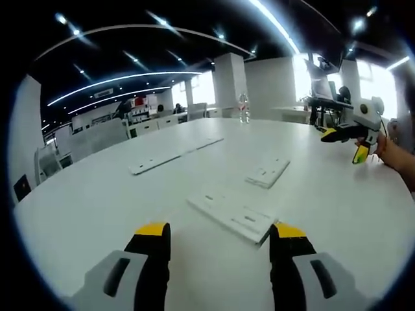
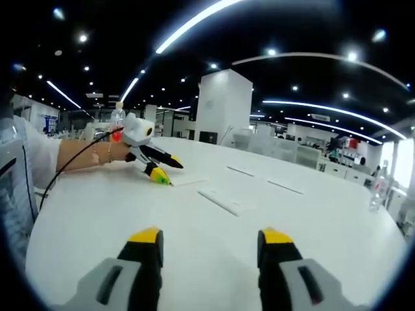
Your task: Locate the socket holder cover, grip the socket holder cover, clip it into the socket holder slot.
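You are at the very start, by the look of it: nothing is gripped and nothing is clipped, so locating the cover, taking it and pressing it into the slot all remain. In the left gripper view, your left gripper (image 1: 220, 243) hangs just above the table (image 1: 97, 194) with its jaws wide apart and nothing between them; the nearest white plate (image 1: 231, 214) lies just ahead of the tips, closer to the right-hand jaw. A smaller white plate (image 1: 267, 172) sits beyond it and a long strip (image 1: 154, 162) lies farther to the left. Which of these is the cover and which is the holder, I cannot tell from here. Your right gripper (image 2: 209, 243) is likewise wide open and empty in its own view, well back from the flat white pieces; in the left gripper view it appears at the right edge (image 1: 347, 142), tips parted, over bare table. A water bottle (image 1: 244, 108) stands at the far side, clear of the work.
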The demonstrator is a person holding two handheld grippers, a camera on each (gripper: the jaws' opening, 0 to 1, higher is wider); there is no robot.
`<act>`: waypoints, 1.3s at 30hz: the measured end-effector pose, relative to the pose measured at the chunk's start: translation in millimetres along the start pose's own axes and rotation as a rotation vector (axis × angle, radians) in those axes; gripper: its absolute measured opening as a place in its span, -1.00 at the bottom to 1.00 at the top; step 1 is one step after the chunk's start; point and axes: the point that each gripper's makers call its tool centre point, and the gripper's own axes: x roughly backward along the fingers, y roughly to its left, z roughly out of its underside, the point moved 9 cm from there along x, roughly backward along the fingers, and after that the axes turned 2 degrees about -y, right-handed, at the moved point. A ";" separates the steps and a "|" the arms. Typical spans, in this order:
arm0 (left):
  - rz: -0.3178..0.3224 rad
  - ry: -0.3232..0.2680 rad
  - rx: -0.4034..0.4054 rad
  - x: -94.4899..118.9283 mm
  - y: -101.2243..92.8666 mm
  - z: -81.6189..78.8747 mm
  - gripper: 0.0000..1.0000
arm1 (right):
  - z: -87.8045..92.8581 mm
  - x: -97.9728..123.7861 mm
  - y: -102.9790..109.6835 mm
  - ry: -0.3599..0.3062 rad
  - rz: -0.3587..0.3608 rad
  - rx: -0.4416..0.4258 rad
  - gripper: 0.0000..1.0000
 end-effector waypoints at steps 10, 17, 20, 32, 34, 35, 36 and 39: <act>-0.012 0.026 0.032 6.2 -6.5 0.4 0.08 | 2.3 -0.6 0.2 0.006 -0.004 -0.007 0.18; 0.003 -0.096 0.018 32.7 -25.4 -29.6 0.12 | 2.3 0.2 2.4 -0.003 -0.016 -0.003 0.18; 0.016 -0.178 -0.004 51.2 -39.0 -50.1 0.11 | 3.9 1.1 1.9 0.002 -0.011 -0.006 0.18; 0.001 -0.429 0.021 142.8 -89.5 -46.7 0.28 | -21.4 32.5 22.4 -0.135 0.047 -0.011 0.16; -0.019 -0.505 0.096 155.8 -86.2 -36.7 0.28 | -30.9 42.3 35.9 -0.214 0.054 0.000 0.14; -0.032 -0.550 0.139 162.0 -83.8 -30.8 0.28 | -35.0 47.5 43.8 -0.255 0.054 0.007 0.13; -0.049 -0.576 0.187 165.3 -80.8 -21.7 0.28 | -35.6 50.5 50.8 -0.298 0.039 -0.001 0.13; -0.077 -0.604 0.244 163.4 -74.7 -7.5 0.27 | -27.7 50.9 54.8 -0.340 0.017 -0.015 0.07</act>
